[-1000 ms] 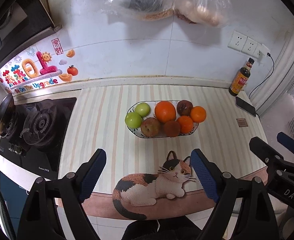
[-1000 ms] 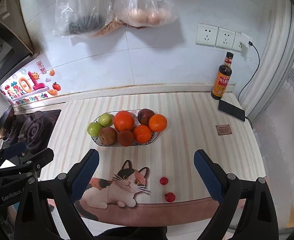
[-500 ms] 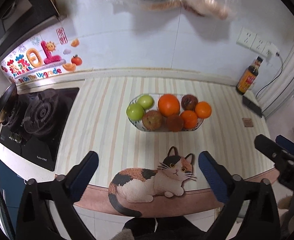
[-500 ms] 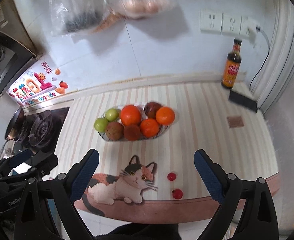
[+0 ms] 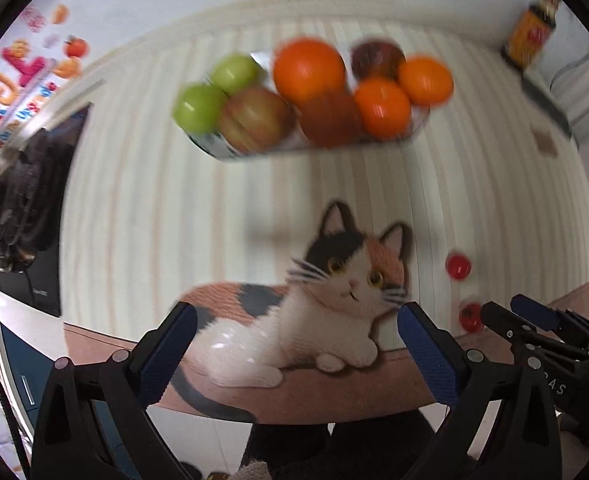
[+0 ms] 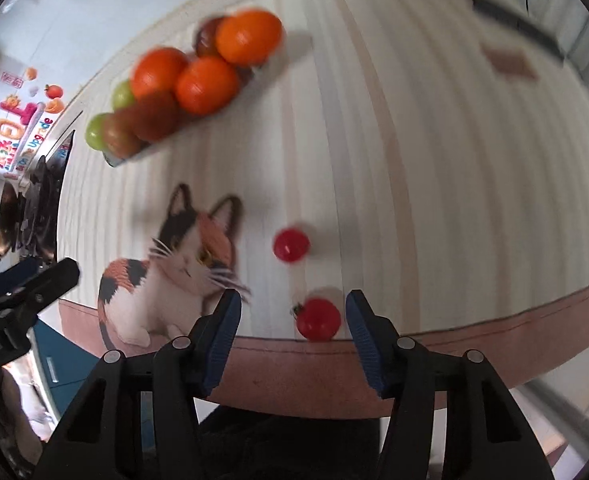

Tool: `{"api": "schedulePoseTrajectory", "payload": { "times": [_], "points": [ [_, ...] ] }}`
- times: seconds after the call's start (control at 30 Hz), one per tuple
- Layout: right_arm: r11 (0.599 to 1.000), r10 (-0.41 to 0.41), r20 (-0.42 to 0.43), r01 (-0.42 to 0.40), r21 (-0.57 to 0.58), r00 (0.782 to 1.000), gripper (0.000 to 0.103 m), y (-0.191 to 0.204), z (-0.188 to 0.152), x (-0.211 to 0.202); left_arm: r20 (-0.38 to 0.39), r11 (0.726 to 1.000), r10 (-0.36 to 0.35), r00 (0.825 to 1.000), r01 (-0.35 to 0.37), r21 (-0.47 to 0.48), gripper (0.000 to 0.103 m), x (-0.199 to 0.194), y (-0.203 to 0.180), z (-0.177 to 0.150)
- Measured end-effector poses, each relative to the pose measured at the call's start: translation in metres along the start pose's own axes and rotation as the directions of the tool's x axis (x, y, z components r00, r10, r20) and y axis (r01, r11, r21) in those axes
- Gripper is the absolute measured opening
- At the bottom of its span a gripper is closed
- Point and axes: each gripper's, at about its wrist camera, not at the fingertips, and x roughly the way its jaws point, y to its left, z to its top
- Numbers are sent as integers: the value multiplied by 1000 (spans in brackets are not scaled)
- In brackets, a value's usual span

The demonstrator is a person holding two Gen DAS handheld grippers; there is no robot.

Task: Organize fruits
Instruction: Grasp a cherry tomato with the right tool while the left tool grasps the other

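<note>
— Where's the near cherry tomato (image 6: 318,319)?
— At the surface (image 6: 434,168) edge, between the spread fingers of the right gripper (image 6: 292,334), nearer the right finger; contact looks absent, though blur makes that uncertain.
— And the other tomato (image 6: 291,245)?
— Farther in, beside the cat picture (image 6: 174,264).
— The left gripper (image 5: 294,344)?
— Wide apart, empty, over the cat, short of the fruit bowl (image 5: 230,151).

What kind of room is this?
Most likely a home kitchen: a gas stove sits beside a striped countertop, which carries a fruit tray and a sauce bottle near the wall.
</note>
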Motion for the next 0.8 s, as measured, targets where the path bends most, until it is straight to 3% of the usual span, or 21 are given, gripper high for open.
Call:
{"api": "schedulePoseTrajectory", "payload": {
  "times": [0.13, 0.4, 0.53, 0.63, 0.67, 0.8],
  "points": [
    [1000, 6, -36, -6, -6, 999, 57, -7, -6, 20, -56, 1000, -2, 998, 4, 22, 103, 19, -11, -2],
    [998, -30, -70, 27, -54, 997, 34, -3, -8, 44, -126, 999, -38, 991, 41, 22, 103, 39, -25, -2],
    [999, -4, -39, 3, -37, 999, 34, -10, -6, 37, -122, 997, -52, 991, 58, 52, 103, 41, -41, 3],
    [1000, 0, -1, 0, -1, 1000, 34, -25, -1, 22, -116, 990, -101, 988, 111, 83, 102, 43, -62, 7],
    [1000, 1, 5, -1, 10, 1000, 34, -32, 1, 17, -116, 985, -130, 985, 142, 101, 101, 44, -73, 9],
    [999, -16, 30, 14, 41, 999, 34, -51, 3, 3, -134, 970, -164, 977, 185, 158, 74, 54, -107, 9]
  ]
}}
